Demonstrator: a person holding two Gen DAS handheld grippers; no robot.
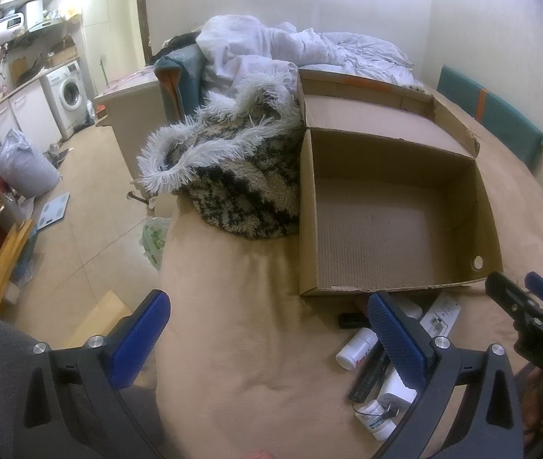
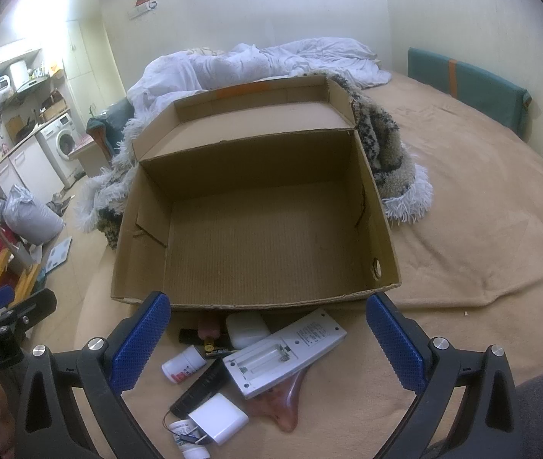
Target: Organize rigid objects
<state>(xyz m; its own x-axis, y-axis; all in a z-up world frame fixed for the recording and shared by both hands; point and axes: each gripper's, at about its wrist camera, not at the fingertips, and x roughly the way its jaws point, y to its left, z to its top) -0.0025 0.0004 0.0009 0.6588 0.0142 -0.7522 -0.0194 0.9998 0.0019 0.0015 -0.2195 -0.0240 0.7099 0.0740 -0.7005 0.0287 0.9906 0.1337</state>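
Note:
An empty cardboard box (image 2: 256, 229) (image 1: 394, 225) sits open on the tan bedspread. Just in front of it lies a cluster of small items: a white remote (image 2: 285, 352) lying back-up with its battery bay open, a white pill bottle (image 2: 182, 364) (image 1: 355, 348), a black bar-shaped device (image 2: 200, 388), a white charger (image 2: 218, 424), a white case (image 2: 247, 329) and a pink translucent piece (image 2: 288, 405). My right gripper (image 2: 267, 344) hangs open above this cluster. My left gripper (image 1: 267, 344) is open over bare bedspread, left of the items.
A fluffy patterned blanket (image 1: 233, 160) lies against the box's left and far sides, with a crumpled white duvet (image 1: 290, 46) behind. The bed edge (image 1: 164, 252) drops to the floor on the left. A teal cushion (image 2: 466, 84) leans on the far right wall.

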